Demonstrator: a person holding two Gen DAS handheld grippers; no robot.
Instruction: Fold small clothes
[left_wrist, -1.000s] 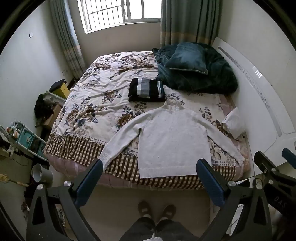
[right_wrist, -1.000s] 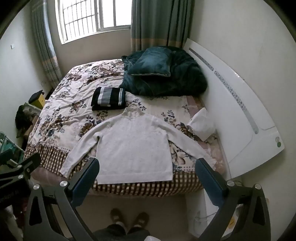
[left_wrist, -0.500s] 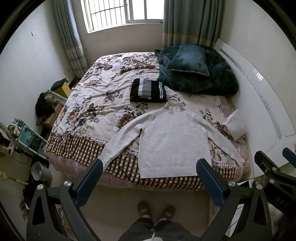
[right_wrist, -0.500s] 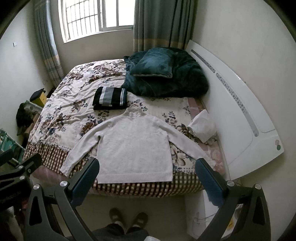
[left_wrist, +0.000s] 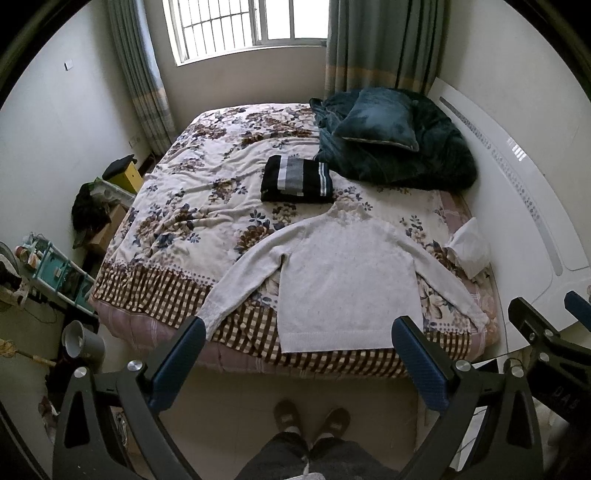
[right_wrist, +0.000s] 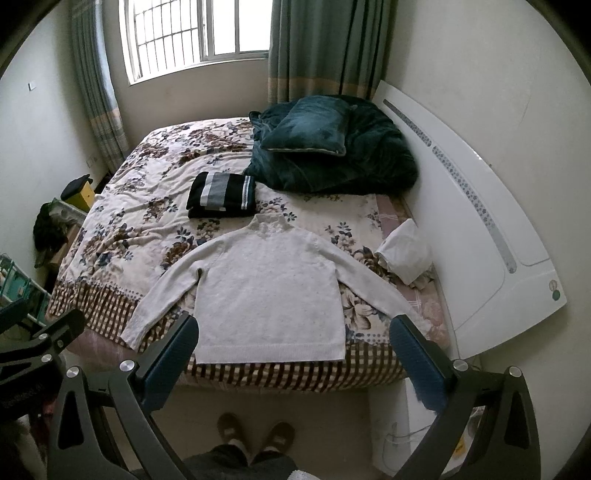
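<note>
The left claw (left_wrist: 297, 338) is wide apart and holds nothing. The right claw (right_wrist: 293, 336) is wide apart too, and empty. Both hang over the floor, not touching the bed (left_wrist: 177, 206). At 12 o'clock from each claw, a white sweater (left_wrist: 347, 284) lies flat, sleeves spread out. Past its collar sits a folded black striped top (left_wrist: 295, 181). No writing can be read clearly.

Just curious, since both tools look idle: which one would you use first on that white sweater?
Probably the left hand-held gripper: open and empty, with the white sweater and its nearer sleeve just ahead. The right hand-held gripper, also open, seems almost equally well placed.
</note>
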